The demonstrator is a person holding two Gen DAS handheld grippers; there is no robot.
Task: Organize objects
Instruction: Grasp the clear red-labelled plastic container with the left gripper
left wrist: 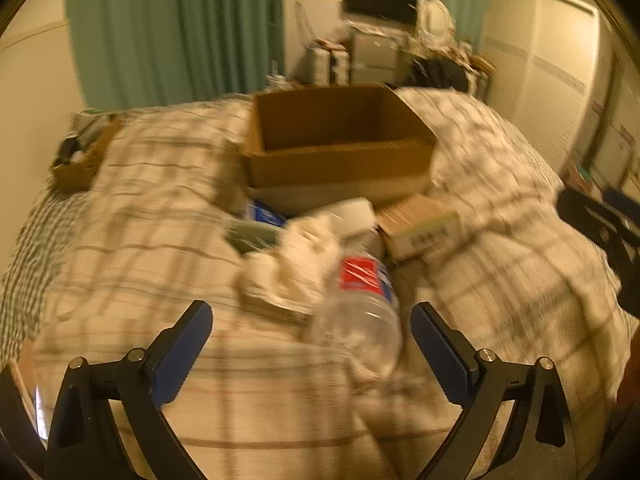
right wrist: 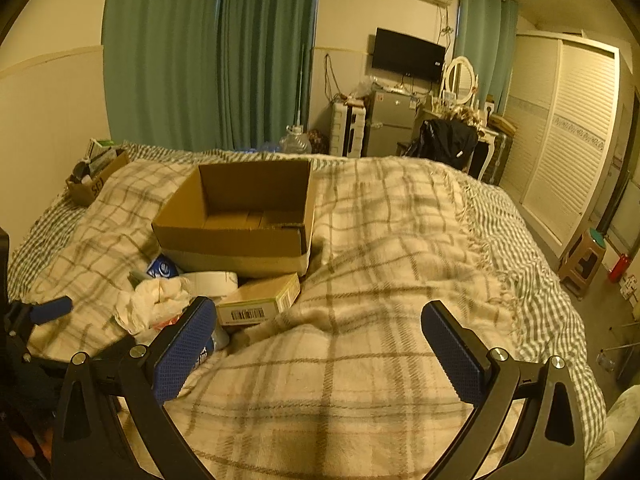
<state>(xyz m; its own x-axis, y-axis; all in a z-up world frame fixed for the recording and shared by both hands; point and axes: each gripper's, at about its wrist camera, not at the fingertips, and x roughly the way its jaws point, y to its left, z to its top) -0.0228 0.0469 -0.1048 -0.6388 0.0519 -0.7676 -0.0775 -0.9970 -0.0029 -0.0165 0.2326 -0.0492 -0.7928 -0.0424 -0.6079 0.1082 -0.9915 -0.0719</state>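
An open, empty cardboard box (left wrist: 340,136) (right wrist: 240,220) sits on the plaid blanket of a bed. In front of it lies a heap: a clear plastic bottle (left wrist: 360,312) with a red label, a crumpled white cloth (left wrist: 296,264) (right wrist: 152,300), a small carton with a barcode (left wrist: 420,228) (right wrist: 260,300), a white roll (right wrist: 212,280) and a blue packet (left wrist: 262,212) (right wrist: 162,268). My left gripper (left wrist: 312,344) is open just above the bottle, which lies between the fingers. My right gripper (right wrist: 320,340) is open and empty over the blanket, right of the heap.
A small box of odds and ends (right wrist: 96,176) stands at the bed's far left corner. Green curtains (right wrist: 208,52), a TV (right wrist: 408,56), a small fridge (right wrist: 388,128) and a dressing table lie beyond. A sliding wardrobe (right wrist: 568,128) and a stool (right wrist: 584,256) are at the right.
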